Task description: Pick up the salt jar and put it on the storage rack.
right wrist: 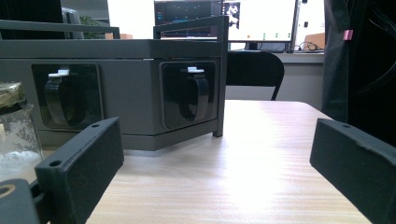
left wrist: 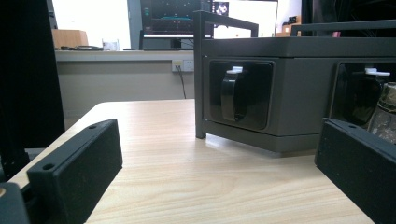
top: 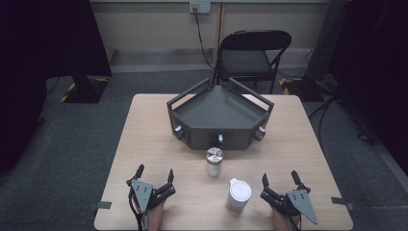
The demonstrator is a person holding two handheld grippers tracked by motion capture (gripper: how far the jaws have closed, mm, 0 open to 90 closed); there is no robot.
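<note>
On the desk (top: 144,125), a grey tray (top: 219,103) stands bare inside. Before it: a capped jar (top: 214,162) holding white powder, and a lidded white cup (top: 238,196). Left gripper (top: 154,174) and right gripper (top: 279,179) rest with jaws apart.

Quick headcount of the table

One table (top: 144,144), one grey angled rack (top: 219,108), one metal-lidded jar (top: 214,161), one white cup (top: 238,195), two grippers, left (top: 154,173) and right (top: 279,178), one folding chair (top: 252,55) behind.
</note>
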